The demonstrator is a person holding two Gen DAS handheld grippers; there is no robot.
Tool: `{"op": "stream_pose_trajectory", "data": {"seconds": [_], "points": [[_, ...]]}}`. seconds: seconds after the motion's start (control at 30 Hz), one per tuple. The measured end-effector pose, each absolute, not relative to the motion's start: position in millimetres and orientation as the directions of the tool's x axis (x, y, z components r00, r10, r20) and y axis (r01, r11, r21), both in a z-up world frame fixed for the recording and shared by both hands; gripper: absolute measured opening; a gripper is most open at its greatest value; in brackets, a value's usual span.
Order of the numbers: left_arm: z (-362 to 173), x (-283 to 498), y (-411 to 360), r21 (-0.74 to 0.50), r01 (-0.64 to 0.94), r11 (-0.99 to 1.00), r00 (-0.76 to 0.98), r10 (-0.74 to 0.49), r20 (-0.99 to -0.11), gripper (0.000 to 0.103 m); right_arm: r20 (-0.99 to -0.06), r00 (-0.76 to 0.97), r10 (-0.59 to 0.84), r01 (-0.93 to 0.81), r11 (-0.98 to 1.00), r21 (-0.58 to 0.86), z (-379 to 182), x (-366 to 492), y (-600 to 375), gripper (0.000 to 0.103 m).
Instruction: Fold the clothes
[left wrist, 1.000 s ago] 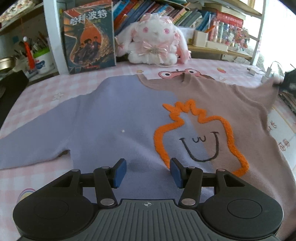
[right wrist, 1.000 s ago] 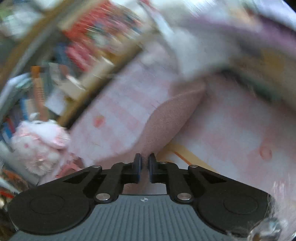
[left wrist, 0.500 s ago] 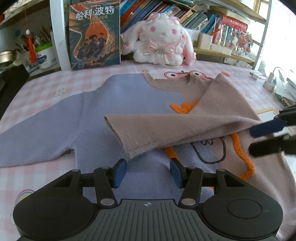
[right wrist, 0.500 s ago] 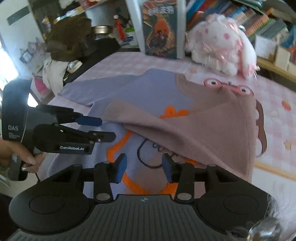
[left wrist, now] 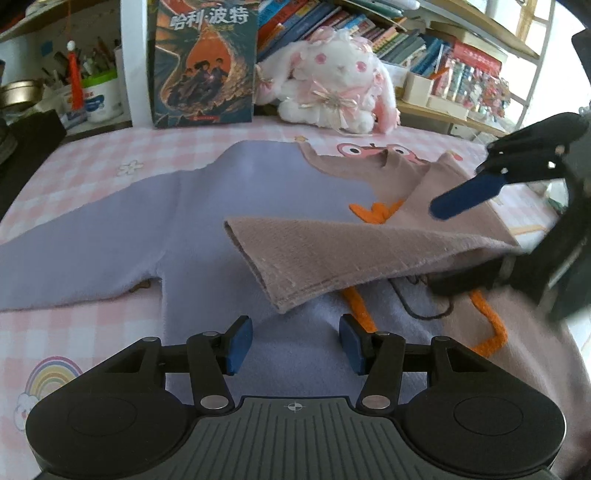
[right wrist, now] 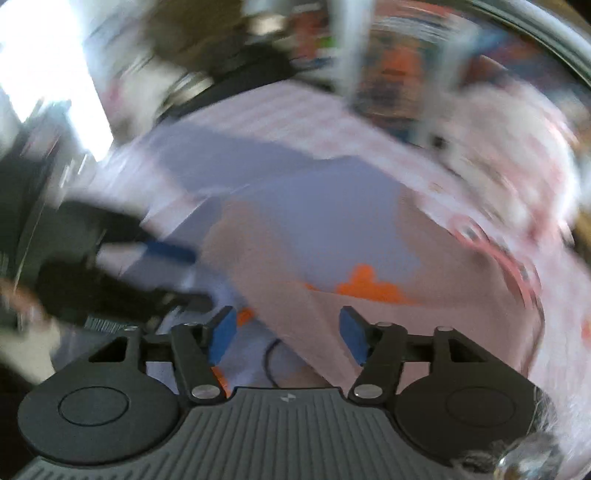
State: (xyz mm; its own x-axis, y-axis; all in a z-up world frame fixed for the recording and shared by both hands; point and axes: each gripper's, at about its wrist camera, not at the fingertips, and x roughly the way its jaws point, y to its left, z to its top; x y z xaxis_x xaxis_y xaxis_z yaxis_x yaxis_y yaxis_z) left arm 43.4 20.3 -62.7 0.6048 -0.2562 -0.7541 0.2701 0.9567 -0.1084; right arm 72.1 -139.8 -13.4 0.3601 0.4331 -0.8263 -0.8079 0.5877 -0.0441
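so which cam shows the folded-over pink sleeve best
The left wrist view. It is sharp there, and the pink sleeve lies in full across the sweater, cuff toward the lilac side. The right wrist view is motion-blurred: the sleeve is only a pink band beyond the right gripper, whose jaws are opening with nothing pinched.

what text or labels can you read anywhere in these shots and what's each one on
"哈利·波特" on the cover of the book that stands behind the sweater.
The spines of the shelved books and the label on the white tub are too small to read.
The right wrist view is too blurred to read anything.
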Motion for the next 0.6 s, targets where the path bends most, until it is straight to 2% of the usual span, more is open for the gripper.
{"op": "stream_pose_trajectory", "data": {"seconds": [0.07,0.1,0.13,0.17,0.2,0.27,0.37,0.43,0.5,0.6], "points": [[-63.7,42.5,20.0,-0.108,0.27,0.957,0.605,-0.256,-0.754,0.053,-0.835,0.414,0.362,-0.843,0.499,-0.201,-25.7,60.4,-120.5,0.058],[-63.9,42.7,19.8,-0.107,0.272,0.956,0.604,-0.257,-0.754,0.053,-0.832,0.45,0.325,-0.847,0.451,-0.281,-33.7,54.4,-113.1,0.049],[-64.0,43.2,19.6,-0.107,0.274,0.956,0.603,-0.257,-0.755,0.053,-0.816,0.489,0.307,-0.829,0.455,-0.326,-36.9,53.3,-113.6,0.035],[-64.1,43.6,19.4,-0.106,0.276,0.955,0.602,-0.258,-0.756,0.053,-0.796,0.529,0.294,-0.803,0.478,-0.357,-38.3,54.0,-116.9,0.01],[-63.8,44.2,19.2,-0.107,0.279,0.954,0.601,-0.26,-0.756,0.052,-0.774,0.568,0.28,-0.775,0.5,-0.388,-39.6,54.8,-120.3,0.01],[-63.0,44.6,18.7,-0.101,0.289,0.952,0.601,-0.262,-0.755,0.053,-0.714,0.635,0.294,-0.662,0.683,-0.308,-22.1,64.3,-151.7,0.01],[-62.9,44.0,18.2,-0.089,0.3,0.95,0.602,-0.26,-0.755,0.053,-0.628,0.761,0.163,-0.3,0.947,-0.118,5.4,76.8,-234.6,0.009],[-63.4,43.9,18.5,-0.088,0.301,0.95,0.601,-0.26,-0.756,0.053,-0.64,0.768,0.028,-0.012,0.999,0.029,9.5,77.8,-300.0,0.009],[-63.4,44.0,18.2,-0.088,0.301,0.95,0.599,-0.26,-0.757,0.053,-0.694,0.716,-0.073,0.209,0.971,0.113,-3.3,75.4,-358.3,0.009],[-63.5,45.7,17.2,-0.086,0.302,0.949,0.596,-0.259,-0.76,0.053,-0.742,0.649,-0.169,0.364,0.925,0.108,-27.4,71.4,-407.9,0.009]]}}
